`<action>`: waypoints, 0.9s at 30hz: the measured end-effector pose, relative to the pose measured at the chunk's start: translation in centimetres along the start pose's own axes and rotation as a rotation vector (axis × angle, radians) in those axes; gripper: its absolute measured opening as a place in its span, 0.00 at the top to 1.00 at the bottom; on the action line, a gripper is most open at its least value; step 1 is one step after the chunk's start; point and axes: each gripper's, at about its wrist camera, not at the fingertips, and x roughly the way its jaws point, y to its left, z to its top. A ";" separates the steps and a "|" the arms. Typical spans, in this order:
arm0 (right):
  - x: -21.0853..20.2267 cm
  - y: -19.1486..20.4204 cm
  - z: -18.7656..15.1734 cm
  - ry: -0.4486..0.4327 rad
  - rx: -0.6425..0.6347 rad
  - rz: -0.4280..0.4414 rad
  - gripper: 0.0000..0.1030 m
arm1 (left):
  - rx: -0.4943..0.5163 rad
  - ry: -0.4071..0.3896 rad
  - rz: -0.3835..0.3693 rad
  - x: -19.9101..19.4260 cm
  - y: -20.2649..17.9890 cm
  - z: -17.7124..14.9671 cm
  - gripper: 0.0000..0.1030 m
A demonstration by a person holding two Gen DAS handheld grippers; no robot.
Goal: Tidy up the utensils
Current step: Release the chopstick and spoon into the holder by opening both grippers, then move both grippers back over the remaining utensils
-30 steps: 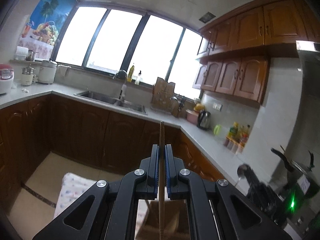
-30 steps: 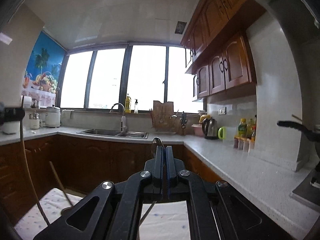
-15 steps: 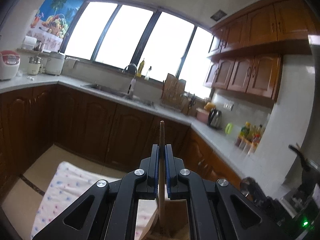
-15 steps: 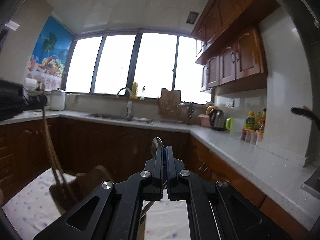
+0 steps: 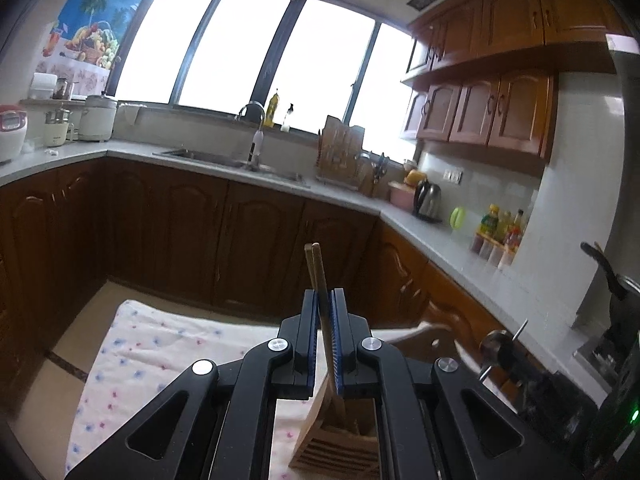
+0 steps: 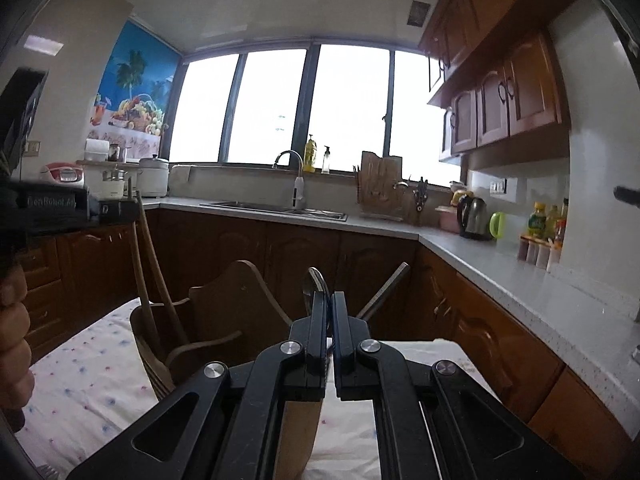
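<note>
Pinching a pair of wooden chopsticks (image 5: 317,276) between nearly closed jaws, the left gripper (image 5: 324,304) holds them leaning toward eleven o'clock, their lower ends down in the slatted wooden utensil holder (image 5: 340,452) at six o'clock on the flowered cloth (image 5: 132,352). Clamped narrow on a metal spoon (image 6: 314,282), the right gripper (image 6: 329,312) has the holder's curved wooden wall (image 6: 236,304) close at ten o'clock — bare cloth lies at three. Beyond, dark cabinets (image 6: 248,248) and a grey counter (image 6: 500,272) wrap the far edge.
</note>
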 end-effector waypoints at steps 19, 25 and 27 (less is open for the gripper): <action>-0.3 -1.9 0.6 0.066 0.095 0.046 0.59 | -0.033 0.030 0.003 -2.7 -0.1 1.2 0.69; -2.2 -2.6 1.2 0.063 0.139 0.064 0.45 | -0.049 0.022 0.008 -5.6 0.2 0.7 0.39; -3.1 -3.1 1.2 0.065 0.163 0.070 0.34 | -0.063 0.024 0.017 -7.0 0.6 0.4 0.27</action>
